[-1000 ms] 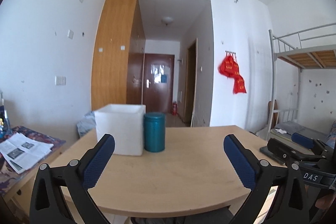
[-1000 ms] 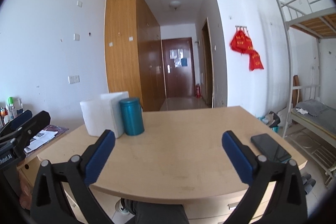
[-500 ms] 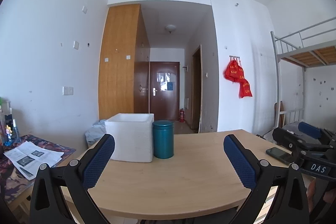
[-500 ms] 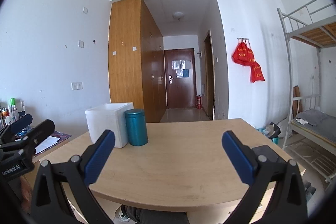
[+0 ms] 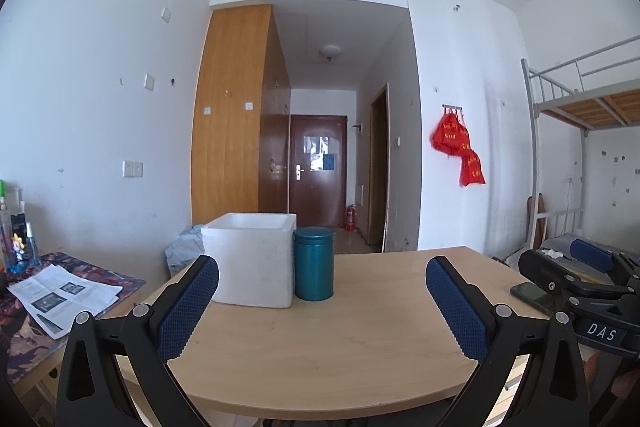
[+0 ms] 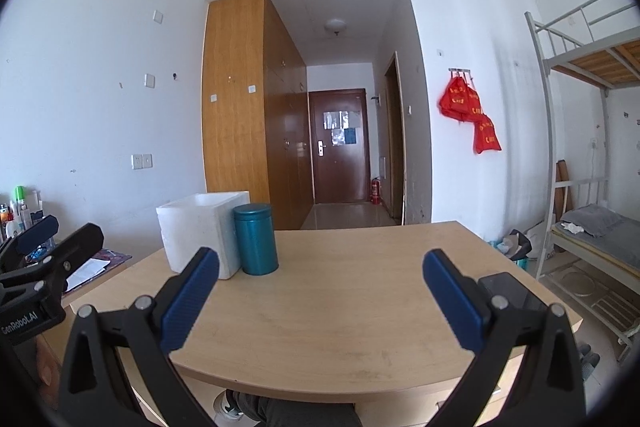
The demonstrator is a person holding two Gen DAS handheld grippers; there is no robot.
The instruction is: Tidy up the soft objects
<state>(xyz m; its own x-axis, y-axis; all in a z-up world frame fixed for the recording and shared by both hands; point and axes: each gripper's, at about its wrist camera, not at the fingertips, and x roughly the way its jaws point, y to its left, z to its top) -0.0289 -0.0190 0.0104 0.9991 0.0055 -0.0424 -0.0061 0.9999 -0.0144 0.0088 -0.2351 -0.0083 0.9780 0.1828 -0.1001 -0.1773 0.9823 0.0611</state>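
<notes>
Left wrist view: my left hand-held gripper (image 5: 322, 285) hangs with its jaws wide apart and nothing between them. The white foam box (image 5: 250, 257) sits ahead and a bit left on the table (image 5: 360, 339), open top up, with the teal canister (image 5: 314, 263) touching its right side. No soft stuff visible anywhere on the table, tbh.

Right wrist view: my right hand-held gripper (image 6: 320, 275) is spread open and empty too. From here the box (image 6: 202, 229) is ahead and clearly off to the left, canister (image 6: 256, 239) nearer. So I'd say the left one has the straighter line to the box.
</notes>
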